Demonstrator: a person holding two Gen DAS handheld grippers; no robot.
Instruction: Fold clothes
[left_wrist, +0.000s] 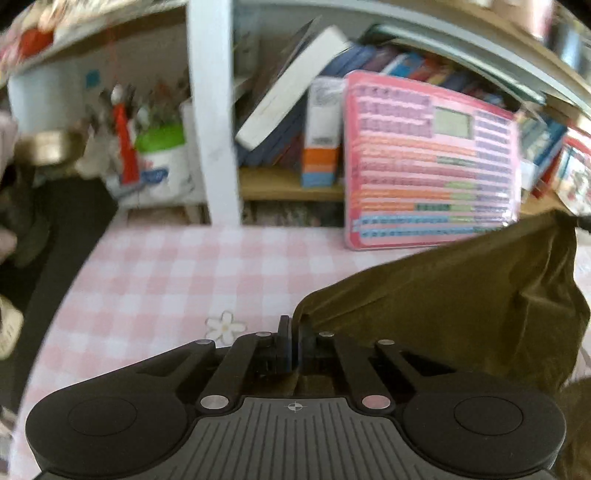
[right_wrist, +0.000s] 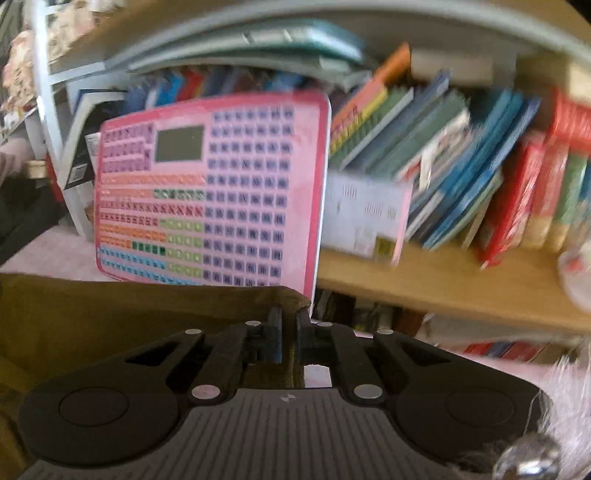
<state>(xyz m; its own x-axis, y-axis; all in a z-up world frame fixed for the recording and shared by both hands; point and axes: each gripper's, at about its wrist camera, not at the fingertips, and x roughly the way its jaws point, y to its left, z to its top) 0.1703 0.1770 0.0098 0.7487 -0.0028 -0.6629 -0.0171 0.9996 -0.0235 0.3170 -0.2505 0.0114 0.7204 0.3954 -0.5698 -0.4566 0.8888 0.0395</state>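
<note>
Cloth (left_wrist: 461, 295) hangs stretched between your claws: left claw (left_wrist: 295, 328) pinches one corner, right claw (right_wrist: 290, 314) pinches the other. You hold it lifted above the checked surface (left_wrist: 155, 277), likely so it spreads flat for folding.

A pale blue-white painted bookshelf frame (left_wrist: 212, 122) stands at the back, its upright post rising from the far edge of a pink-and-white checked tablecloth with a daisy print (left_wrist: 155, 280). To the right of the post, a light wooden shelf board (right_wrist: 436, 280) carries leaning, blurred rows of colourful books (right_wrist: 458, 173), with a thick white-edged book (left_wrist: 291, 85) tilted against them. A large pink plastic learning board with rows of small coloured keys and a little grey screen (right_wrist: 221, 192) leans upright against the shelf. Left of the post sits a white container with a green band (left_wrist: 162, 162). Soft daylight washes over everything.
</note>
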